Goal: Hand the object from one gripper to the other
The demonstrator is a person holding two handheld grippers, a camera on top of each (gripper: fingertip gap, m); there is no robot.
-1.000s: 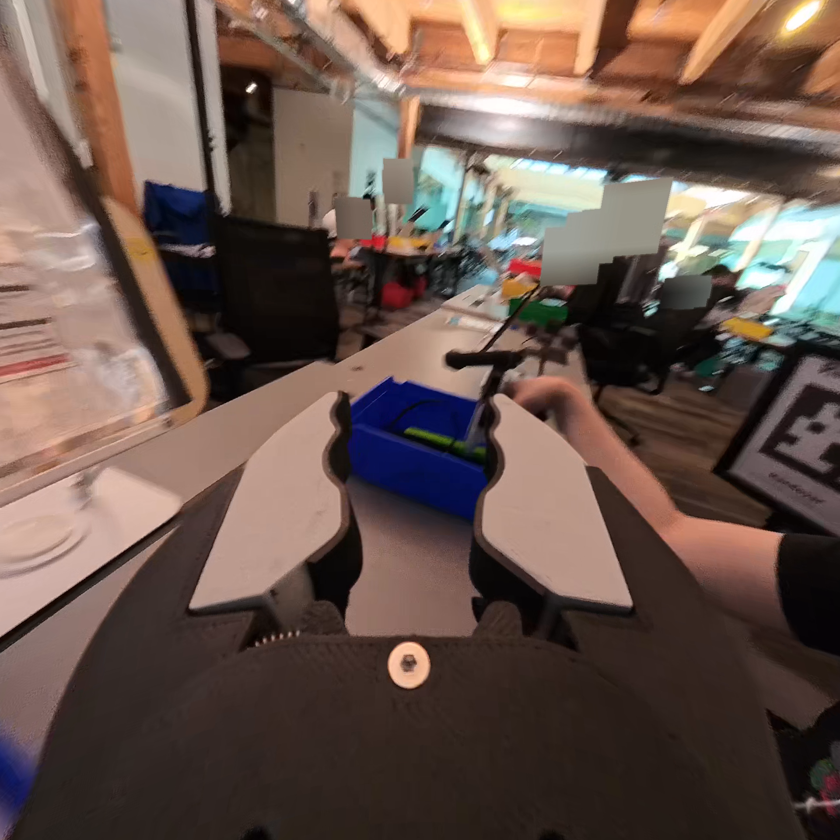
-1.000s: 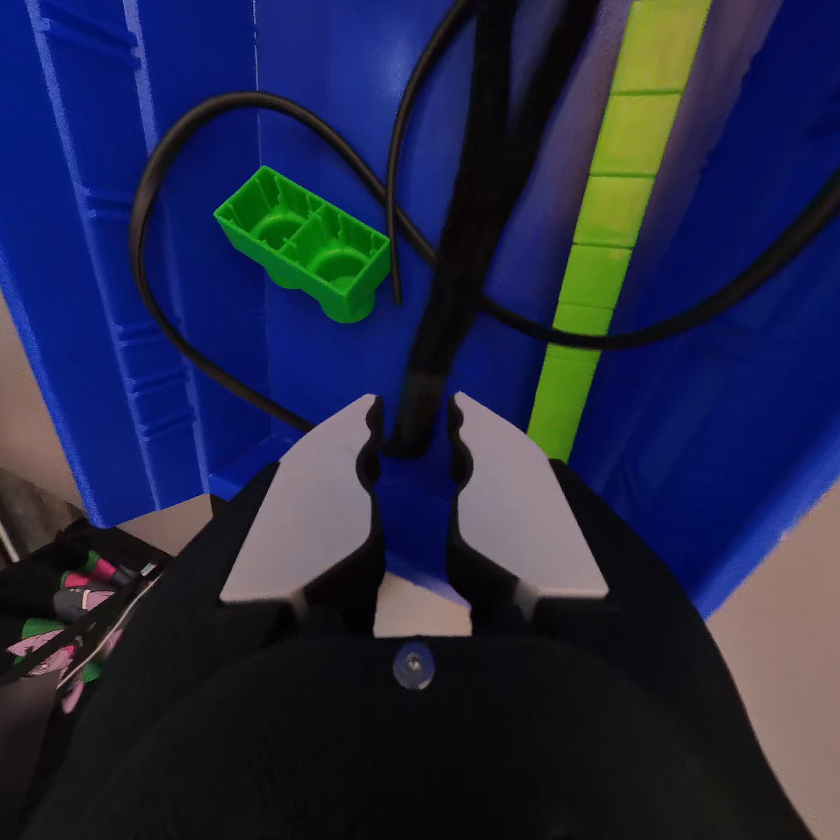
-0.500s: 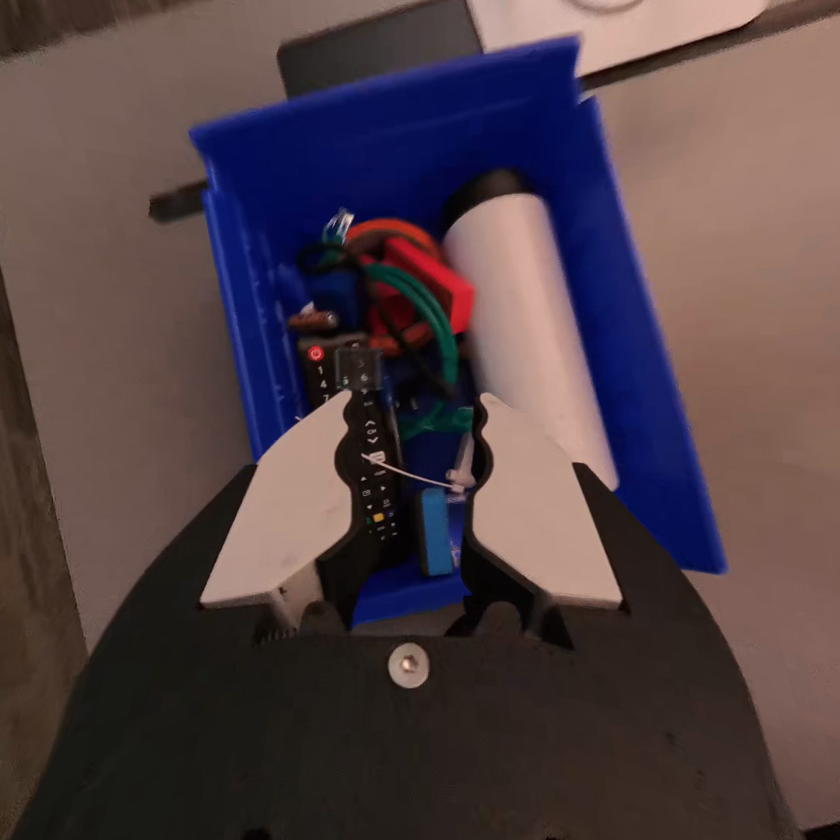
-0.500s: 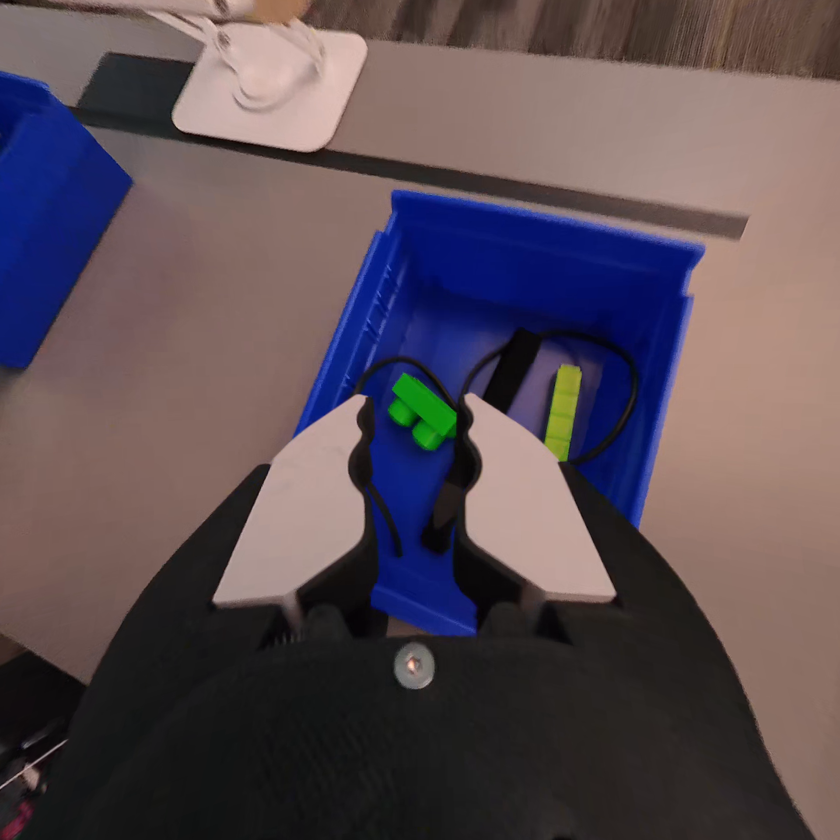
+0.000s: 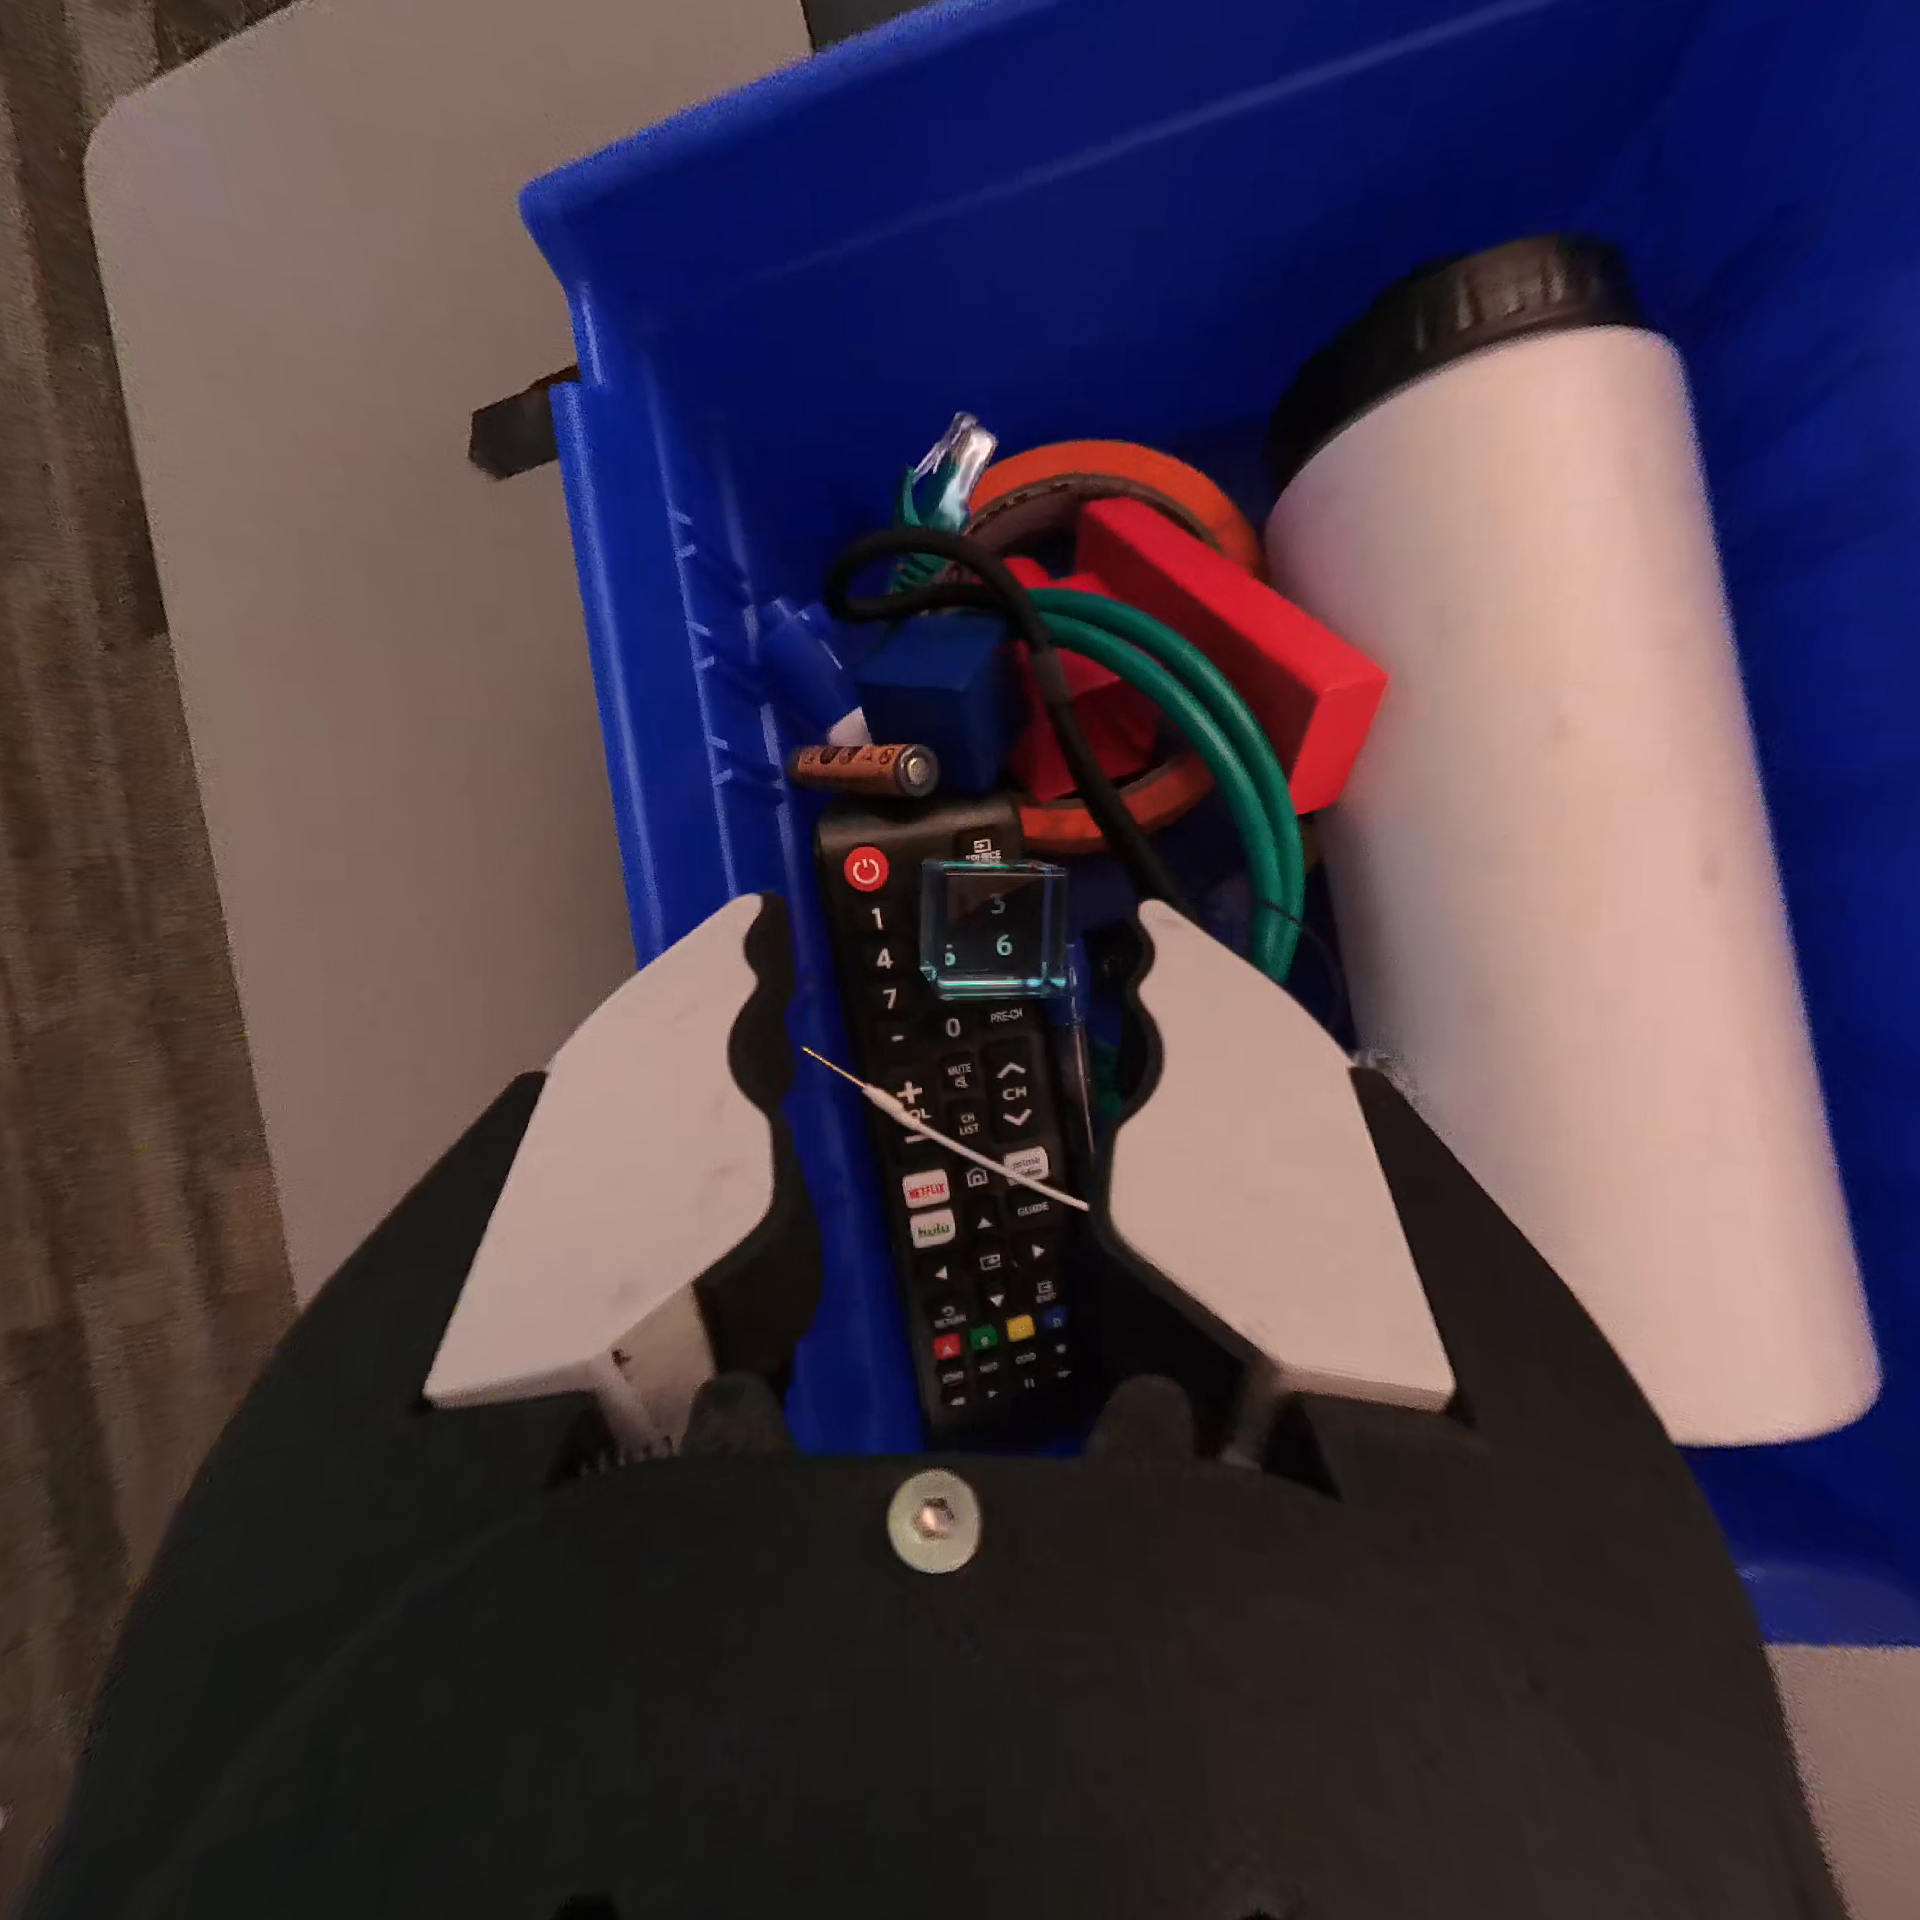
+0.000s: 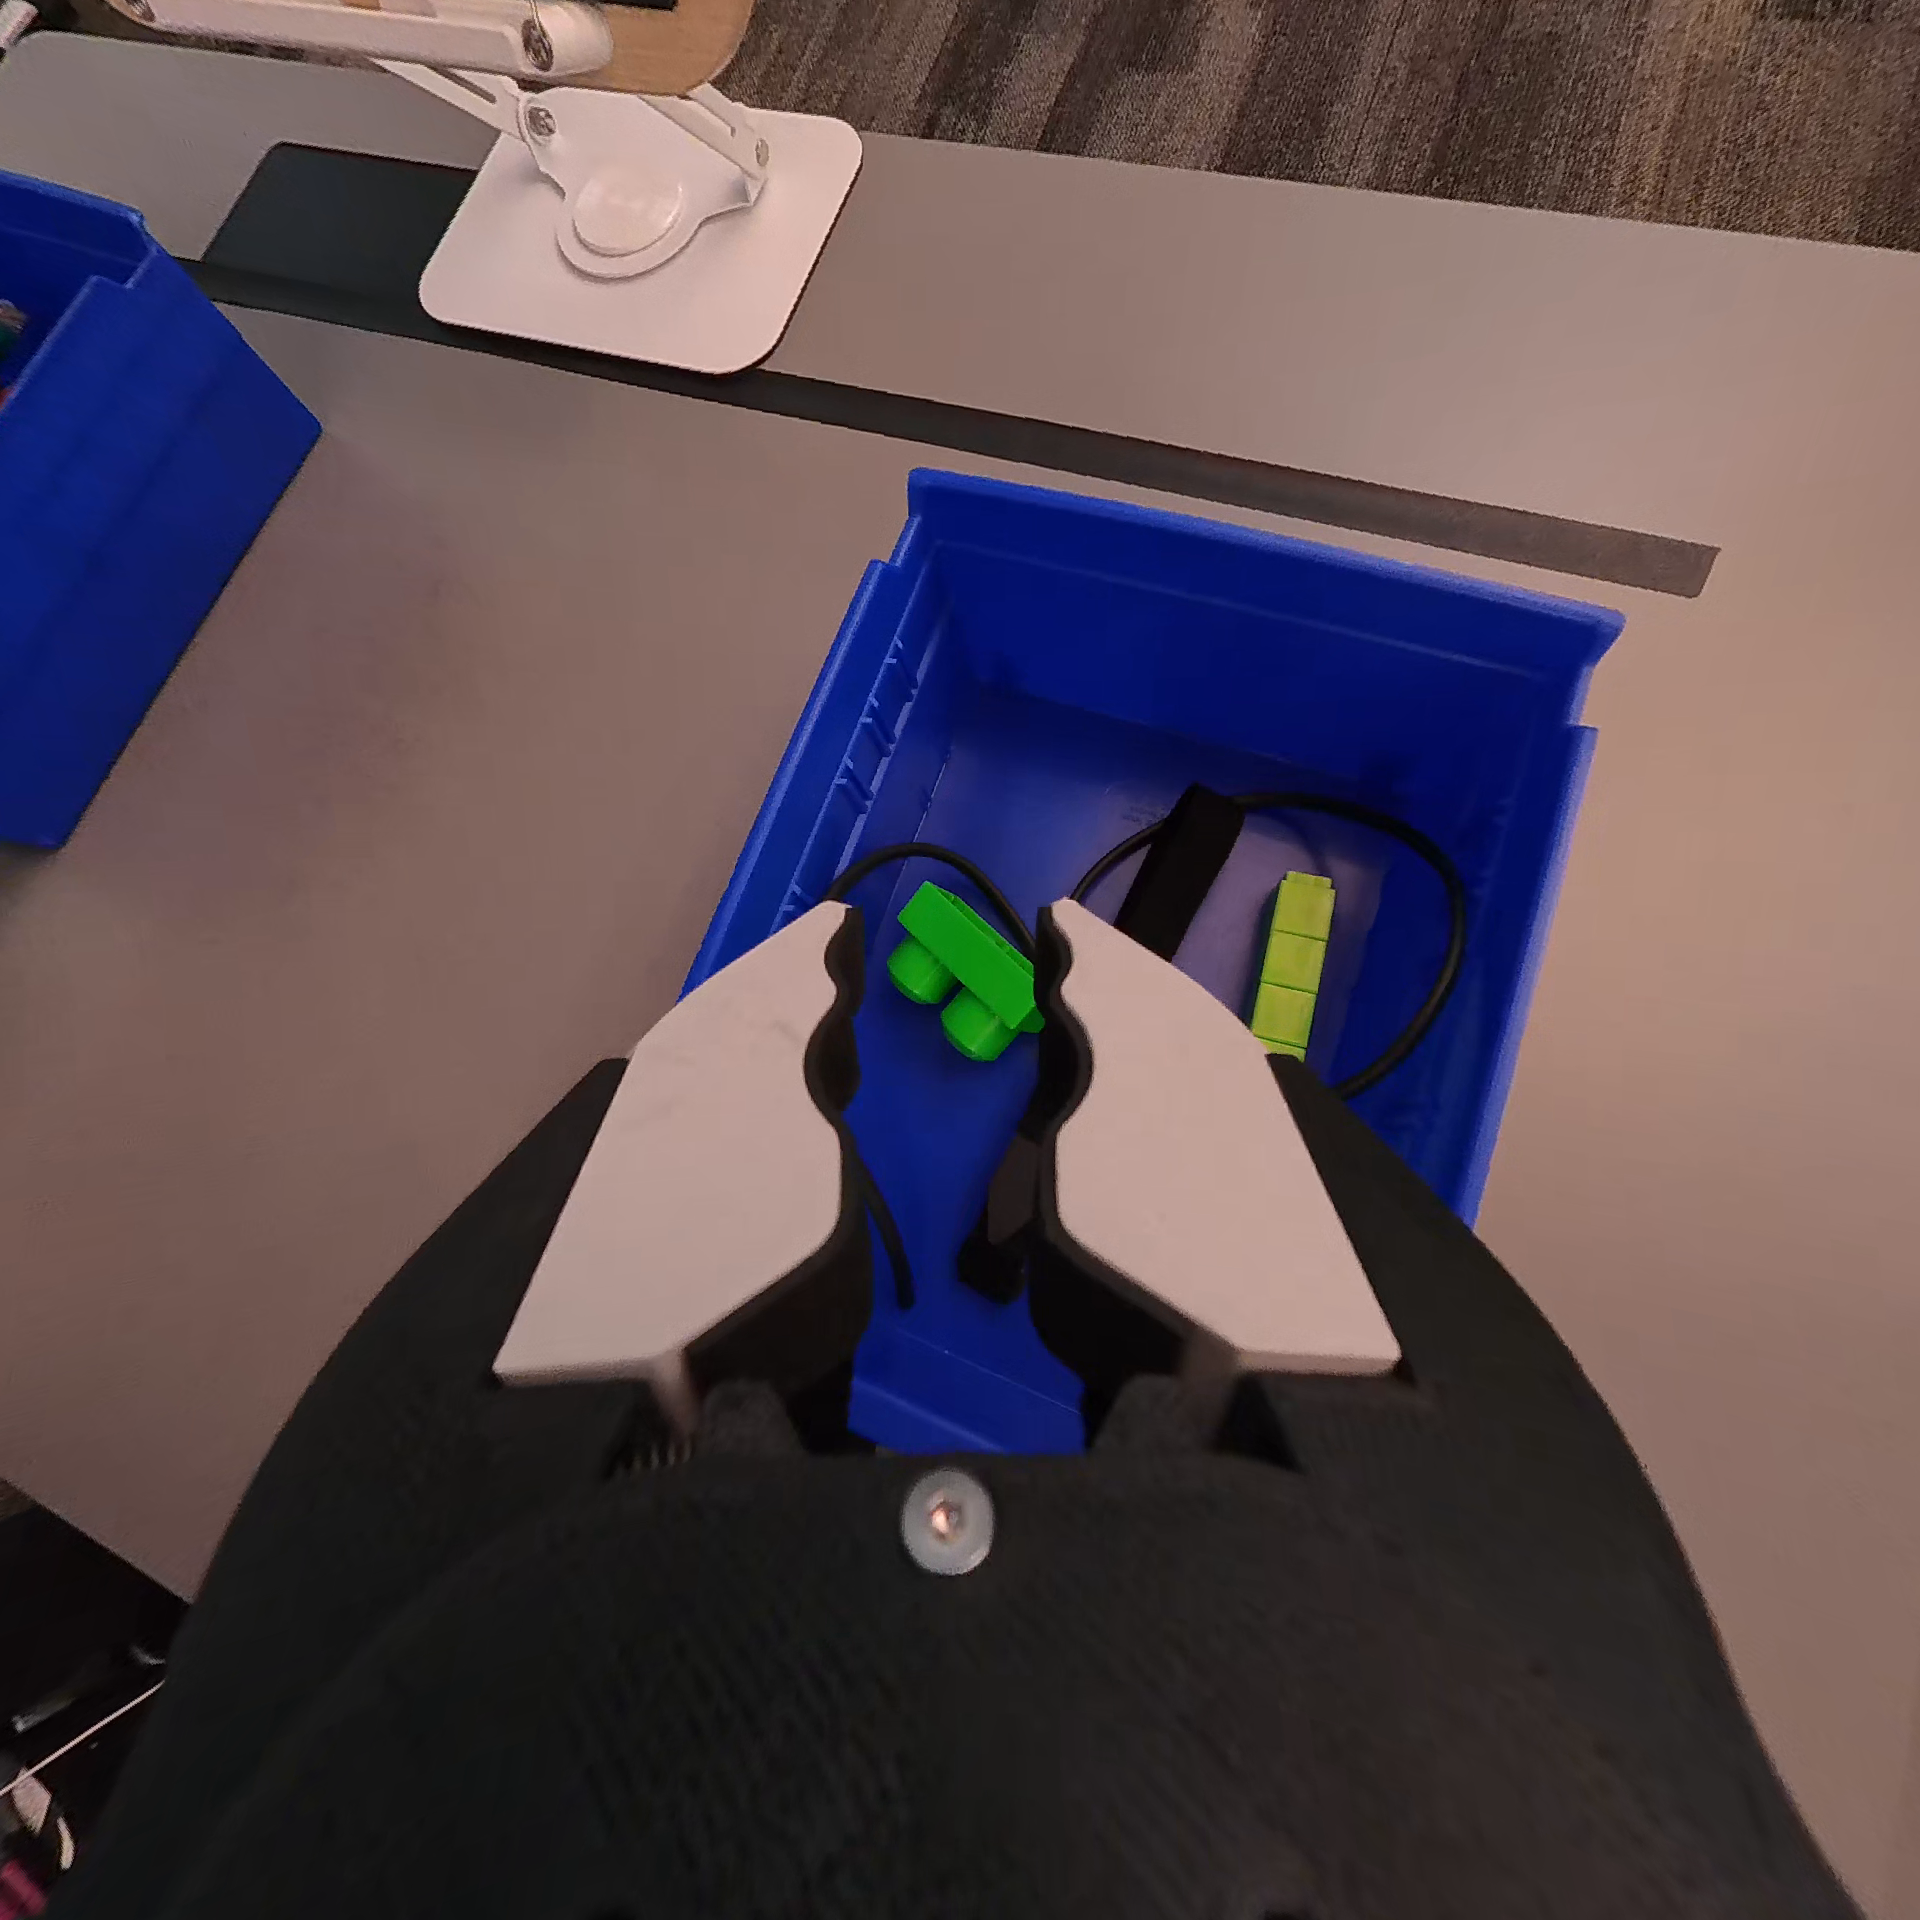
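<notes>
So there are two blue plastic bins on a grey tabletop (image 6: 520,623). The left gripper (image 5: 951,925) hangs over the fuller blue bin (image 5: 1039,208), fingers spread apart with nothing between them, straddling a long black TV remote (image 5: 956,1143) that lies along the bin's left wall. A small clear plastic cube (image 5: 992,930) sits on top of the remote's number keys, and a thin white wire (image 5: 935,1132) lies across the buttons. Above that there's a brown AAA battery (image 5: 868,769), a little dark blue block (image 5: 935,696), a red block (image 5: 1226,644) on an orange tape roll (image 5: 1122,478), a looped green cable (image 5: 1226,727), and a fat white cylinder with a black cap (image 5: 1558,831) filling the right side.

The right gripper (image 6: 945,925) is over the other blue bin (image 6: 1247,561), also open and empty. Down in it: a bright green toy brick (image 6: 961,971), a lime-green stack of bricks (image 6: 1294,961), a black strap (image 6: 1179,873) and a thin black cord (image 6: 1444,935). A white stand base (image 6: 644,239) sits further back on the table.
</notes>
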